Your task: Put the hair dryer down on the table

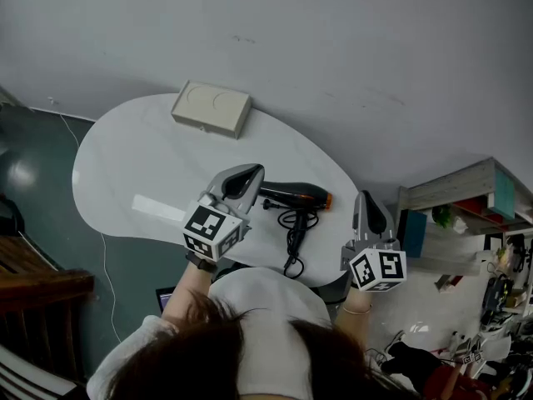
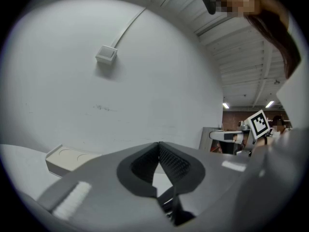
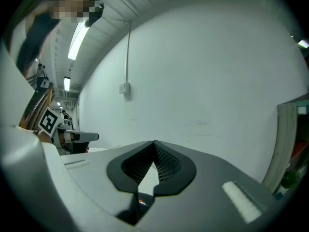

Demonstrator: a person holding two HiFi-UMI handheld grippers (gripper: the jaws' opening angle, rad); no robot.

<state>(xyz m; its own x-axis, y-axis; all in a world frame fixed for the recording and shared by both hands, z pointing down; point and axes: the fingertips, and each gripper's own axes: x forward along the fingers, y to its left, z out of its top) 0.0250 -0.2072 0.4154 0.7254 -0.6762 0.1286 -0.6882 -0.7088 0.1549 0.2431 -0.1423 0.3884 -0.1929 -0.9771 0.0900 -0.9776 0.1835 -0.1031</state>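
The black hair dryer [image 1: 291, 196] with an orange nozzle end lies on its side on the white table [image 1: 141, 165], near the front right edge. Its black cord [image 1: 293, 233] is bunched toward me. My left gripper [image 1: 252, 173] hovers just left of the dryer's handle end, its jaws shut and empty; in the left gripper view the tips [image 2: 158, 144] meet with nothing between them. My right gripper [image 1: 367, 198] is held past the table's right edge, apart from the dryer. It is shut and empty too, with its tips [image 3: 154, 143] touching.
A flat beige box [image 1: 211, 107] sits at the table's far edge against the grey wall, and also shows as the beige box [image 2: 65, 158] in the left gripper view. A shelf unit [image 1: 466, 192] stands to the right, with clutter on the floor below it. Dark wooden furniture [image 1: 37, 283] stands at the left.
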